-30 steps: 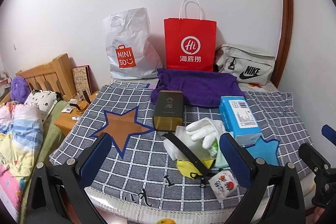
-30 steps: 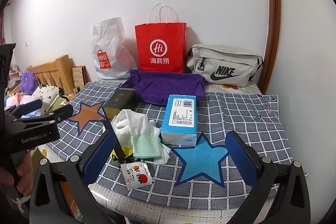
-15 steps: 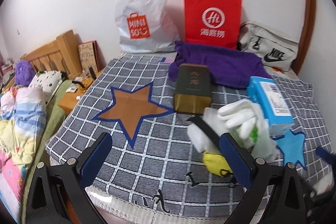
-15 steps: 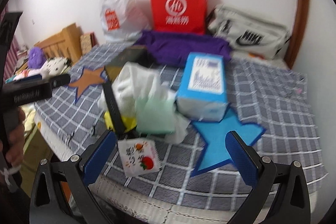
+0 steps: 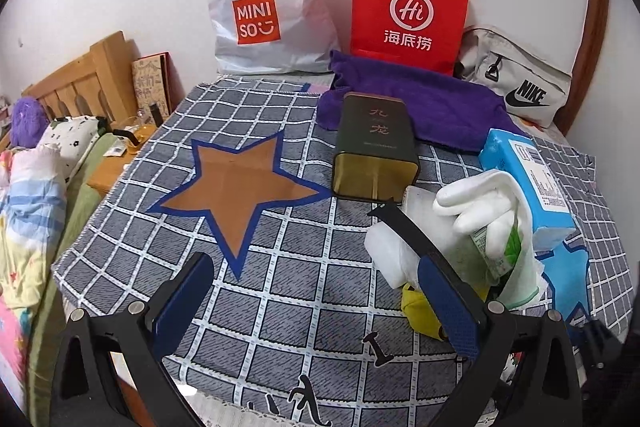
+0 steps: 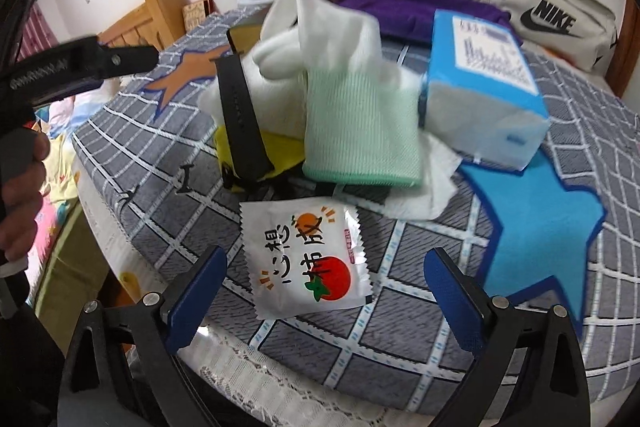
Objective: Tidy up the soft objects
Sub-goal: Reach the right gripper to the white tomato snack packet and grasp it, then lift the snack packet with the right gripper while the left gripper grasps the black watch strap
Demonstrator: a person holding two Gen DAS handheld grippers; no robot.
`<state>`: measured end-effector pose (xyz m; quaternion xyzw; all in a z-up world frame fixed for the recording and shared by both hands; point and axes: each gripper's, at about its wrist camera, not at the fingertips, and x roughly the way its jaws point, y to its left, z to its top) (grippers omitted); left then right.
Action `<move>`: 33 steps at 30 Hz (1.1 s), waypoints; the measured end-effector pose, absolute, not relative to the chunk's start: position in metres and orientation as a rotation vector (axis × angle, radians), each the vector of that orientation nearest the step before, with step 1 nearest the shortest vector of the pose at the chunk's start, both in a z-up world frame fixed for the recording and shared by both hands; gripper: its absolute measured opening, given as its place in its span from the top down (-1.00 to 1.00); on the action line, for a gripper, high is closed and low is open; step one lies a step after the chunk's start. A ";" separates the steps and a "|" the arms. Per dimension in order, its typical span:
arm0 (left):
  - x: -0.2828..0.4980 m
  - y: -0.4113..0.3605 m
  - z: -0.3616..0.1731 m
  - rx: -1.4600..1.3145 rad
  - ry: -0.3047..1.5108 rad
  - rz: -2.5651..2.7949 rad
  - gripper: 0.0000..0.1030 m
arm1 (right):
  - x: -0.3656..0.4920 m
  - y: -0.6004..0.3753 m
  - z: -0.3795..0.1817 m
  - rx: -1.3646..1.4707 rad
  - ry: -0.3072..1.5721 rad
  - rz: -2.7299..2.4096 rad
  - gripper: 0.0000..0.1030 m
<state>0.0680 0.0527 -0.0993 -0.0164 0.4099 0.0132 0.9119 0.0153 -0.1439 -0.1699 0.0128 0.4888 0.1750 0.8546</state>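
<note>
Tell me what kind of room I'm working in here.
Most likely a bedroom in a home: a wooden headboard with a pillow and bedding to the left, shopping bags against the wall, and a checked cloth over the work surface.

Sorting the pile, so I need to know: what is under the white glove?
Under the white glove lie crumpled white tissue and a yellow pouch. Anything deeper is covered.
</note>
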 end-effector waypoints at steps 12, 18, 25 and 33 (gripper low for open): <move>0.074 0.057 -0.111 -0.045 0.875 0.017 -1.00 | 0.012 -0.140 -0.169 -0.057 1.001 0.372 0.16; 0.070 0.053 -0.109 -0.042 0.865 -0.005 -0.99 | 0.010 -0.157 -0.166 0.008 0.999 0.373 0.26; 0.067 0.041 -0.108 -0.041 0.866 -0.052 -0.96 | 0.005 -0.171 -0.150 0.024 0.952 0.359 0.27; 0.076 0.023 -0.119 -0.040 0.891 -0.097 -0.72 | 0.007 -0.204 -0.139 0.056 0.909 0.297 0.27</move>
